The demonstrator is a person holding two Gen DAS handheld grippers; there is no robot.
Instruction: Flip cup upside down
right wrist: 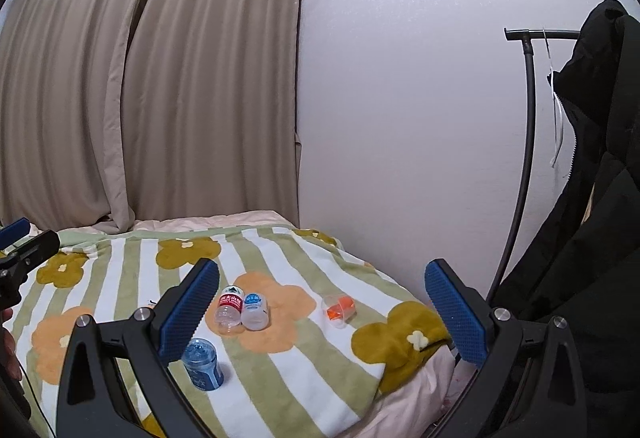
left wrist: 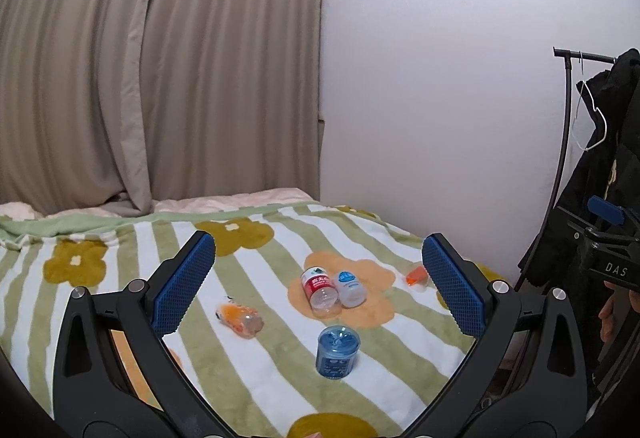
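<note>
A blue cup [left wrist: 337, 352] stands on the striped flower blanket [left wrist: 260, 378], with its ribbed base facing up; it also shows in the right wrist view [right wrist: 202, 364]. My left gripper [left wrist: 320, 294] is open and empty, held above the blanket with the cup between and below its fingers. My right gripper [right wrist: 324, 318] is open and empty, the cup beside its left finger [right wrist: 188, 314]. Each gripper shows at the edge of the other's view.
A red-labelled cup [left wrist: 319, 288] and a white blue-labelled cup [left wrist: 351, 289] lie side by side on an orange flower. An orange cup [left wrist: 239, 318] lies to the left. A clear cup with orange inside [right wrist: 339, 310] lies near the wall. A coat rack [right wrist: 520, 157] stands on the right.
</note>
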